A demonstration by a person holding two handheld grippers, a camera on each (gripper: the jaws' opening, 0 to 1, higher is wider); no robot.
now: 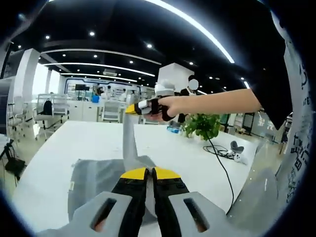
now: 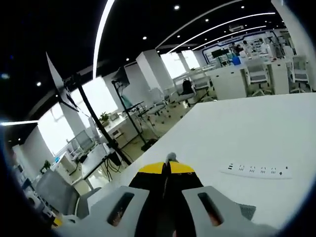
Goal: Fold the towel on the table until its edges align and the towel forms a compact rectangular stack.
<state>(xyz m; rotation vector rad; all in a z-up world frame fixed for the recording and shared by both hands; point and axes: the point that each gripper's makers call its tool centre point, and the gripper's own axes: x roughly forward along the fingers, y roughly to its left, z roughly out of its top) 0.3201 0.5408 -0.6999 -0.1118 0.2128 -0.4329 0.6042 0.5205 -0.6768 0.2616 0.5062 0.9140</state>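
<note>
Now, left gripper: the yellow-tipped black left gripper (image 1: 149, 174) has its jaws pressed together on a fold of the pale grey cloth towel (image 1: 106, 175), just above the white worktop (image 1: 163, 143).
Right gripper: seen in the left gripper view, the right gripper (image 1: 132, 109) is held high by a person's hand (image 1: 170, 107) and pinches a raised corner of the towel; in the right gripper view its jaws (image 2: 168, 169) sit nearly closed with a small grey bit of cloth between the tips.
Towel: most of it lies spread on the worktop near the left gripper, and one narrow strip rises steeply from there up to the right gripper.
Worktop extras: a white power strip (image 2: 255, 170) lies flat on the worktop in the right gripper view; a leafy green potted plant (image 1: 203, 125) stands towards the far side, with a black cable (image 1: 223, 168) trailing from near it across the surface.
Surroundings: an open office with white desks and chairs under a dark ceiling with strip lights.
</note>
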